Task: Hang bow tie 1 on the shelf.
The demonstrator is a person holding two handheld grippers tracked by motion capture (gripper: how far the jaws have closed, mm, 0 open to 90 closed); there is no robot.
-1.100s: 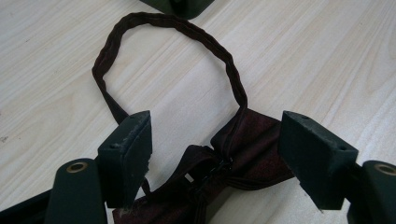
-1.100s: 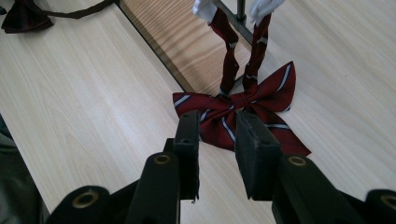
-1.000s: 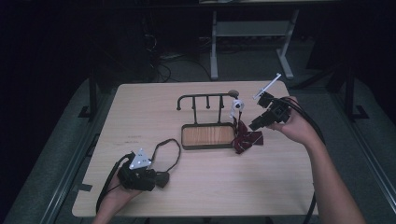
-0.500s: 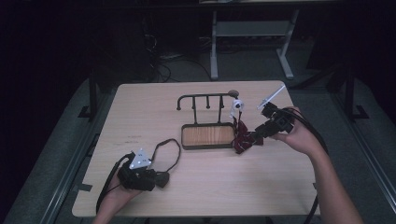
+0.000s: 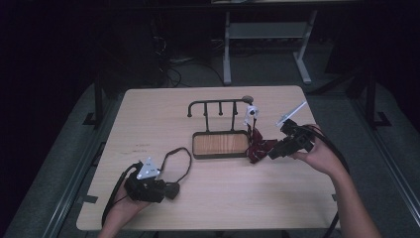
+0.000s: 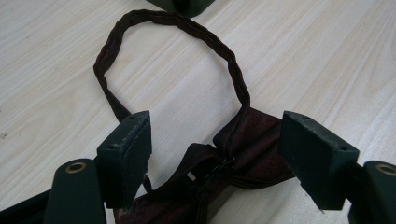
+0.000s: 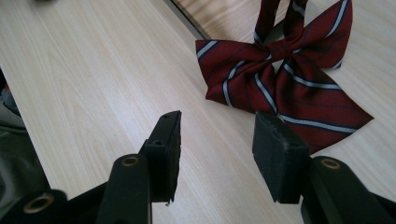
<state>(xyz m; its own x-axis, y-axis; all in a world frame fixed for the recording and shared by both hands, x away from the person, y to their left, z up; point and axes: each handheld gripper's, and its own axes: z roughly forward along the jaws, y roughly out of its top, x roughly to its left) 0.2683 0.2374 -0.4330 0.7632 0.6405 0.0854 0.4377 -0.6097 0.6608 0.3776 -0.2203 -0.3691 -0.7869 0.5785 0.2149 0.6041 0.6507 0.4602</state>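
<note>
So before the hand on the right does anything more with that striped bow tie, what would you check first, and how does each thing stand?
1. Right gripper jaws apart: ok; they have just been opening, nothing between them.
2. Striped bow tie free of the jaws: ok; it lies on the table just ahead of them.
3. Its strap: cannot tell; it runs up toward the rack, but whether it hangs on a hook is not clear.
4. Left gripper jaws open: ok; the dark bow tie lies between them, unpressed.
5. Dark tie's loop flat on the table: ok.
</note>
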